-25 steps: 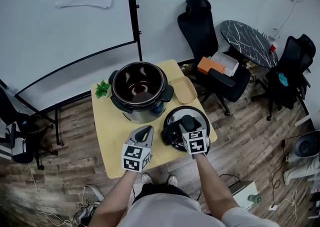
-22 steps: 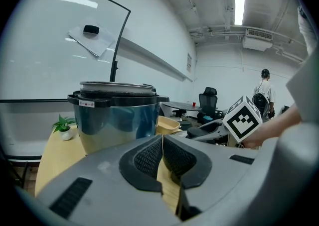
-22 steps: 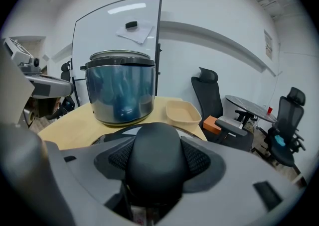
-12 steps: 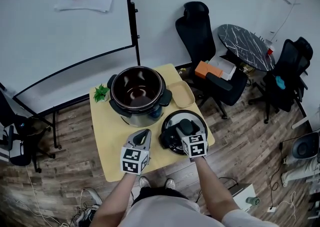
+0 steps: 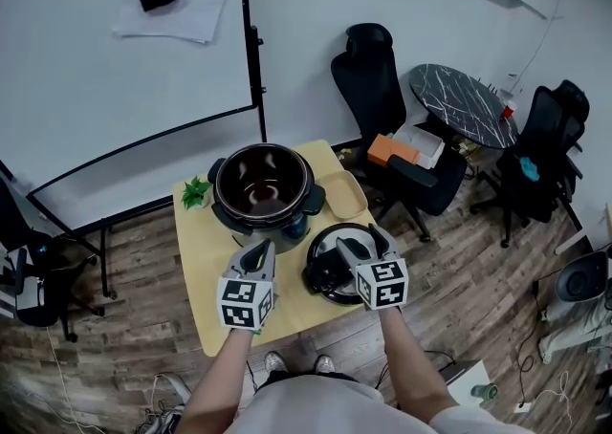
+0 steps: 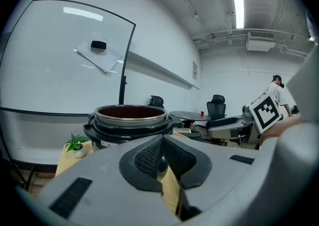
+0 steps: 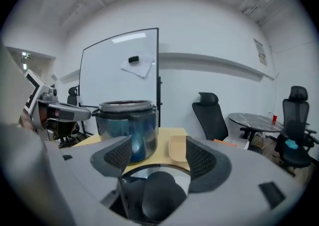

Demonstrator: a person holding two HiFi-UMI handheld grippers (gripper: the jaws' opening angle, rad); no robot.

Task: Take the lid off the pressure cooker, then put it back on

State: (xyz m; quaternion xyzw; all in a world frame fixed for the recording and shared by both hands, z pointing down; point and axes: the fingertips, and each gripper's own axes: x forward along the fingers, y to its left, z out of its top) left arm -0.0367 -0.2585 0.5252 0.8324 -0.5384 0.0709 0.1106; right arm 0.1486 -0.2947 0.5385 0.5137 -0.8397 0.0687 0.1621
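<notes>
The pressure cooker (image 5: 263, 184) stands with no lid on it at the back of the small yellow table (image 5: 203, 265), its dark inner pot showing. Its black lid (image 5: 323, 271) lies flat on the table in front and to the right of the pot. My right gripper (image 5: 361, 245) hovers open just above the lid; in the right gripper view the lid's knob (image 7: 158, 196) sits below the spread jaws of the right gripper (image 7: 159, 158), untouched. My left gripper (image 5: 259, 250) is shut and empty, in front of the cooker (image 6: 130, 120).
A tan tray (image 5: 349, 195) lies right of the cooker, and a small green plant (image 5: 196, 195) sits at its left. A whiteboard (image 5: 124, 59) stands behind the table. Black office chairs (image 5: 382, 59) and a round marble table (image 5: 461, 80) fill the right side.
Both grippers have risen toward the head camera. The right gripper has come up off the lid's knob with its jaws apart. The lid stays on the table.
</notes>
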